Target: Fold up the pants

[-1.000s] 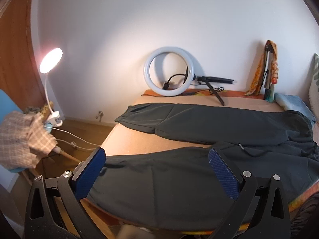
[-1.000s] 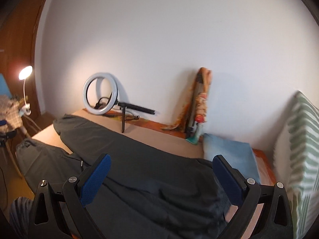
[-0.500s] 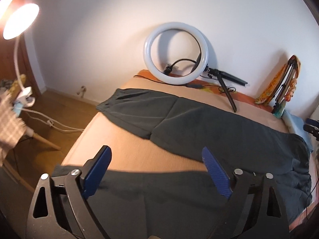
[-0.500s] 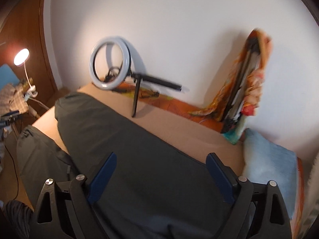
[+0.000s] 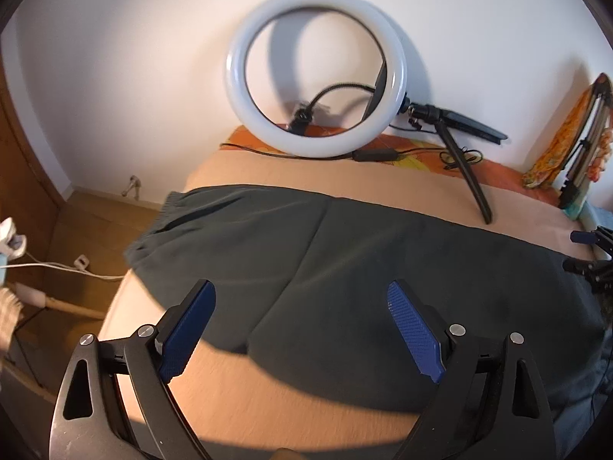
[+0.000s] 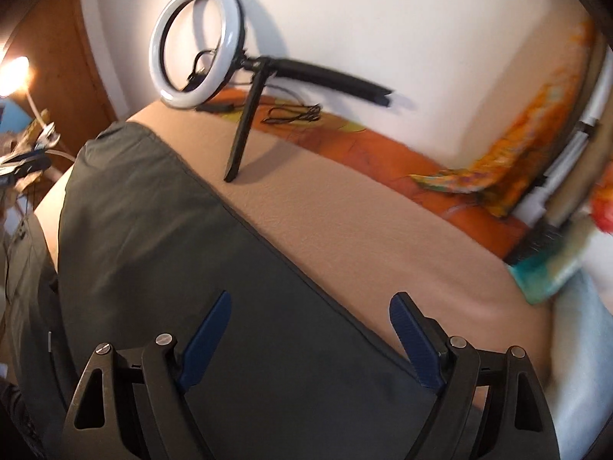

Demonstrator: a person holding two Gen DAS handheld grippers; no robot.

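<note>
Dark green pants (image 5: pixel 421 253) lie spread flat on a tan blanket (image 5: pixel 291 383) over a bed. The far leg runs left to right, with its hem (image 5: pixel 164 222) at the bed's left end. My left gripper (image 5: pixel 300 285) hovers open over that leg near the hem end, nothing between its blue pads. My right gripper (image 6: pixel 312 297) hovers open over the far edge of the pants (image 6: pixel 153 230), near the waist end, also with nothing between its pads. Its fingers (image 5: pixel 580 237) show at the right edge of the left wrist view. The near leg (image 6: pixel 23 268) is mostly out of sight.
A white ring light (image 5: pixel 318 76) on a black tripod (image 6: pixel 241 142) stands at the back by the wall, its cable trailing. A colourful folded thing (image 6: pixel 517 161) leans at the back right beside a pale blue cushion (image 6: pixel 586 345). A lit lamp (image 6: pixel 13 71) and wooden floor (image 5: pixel 76 230) lie left.
Both grippers have moved forward across the bed and dipped down, from the near leg to over the far leg. Their jaws stand slightly narrower than a second ago.
</note>
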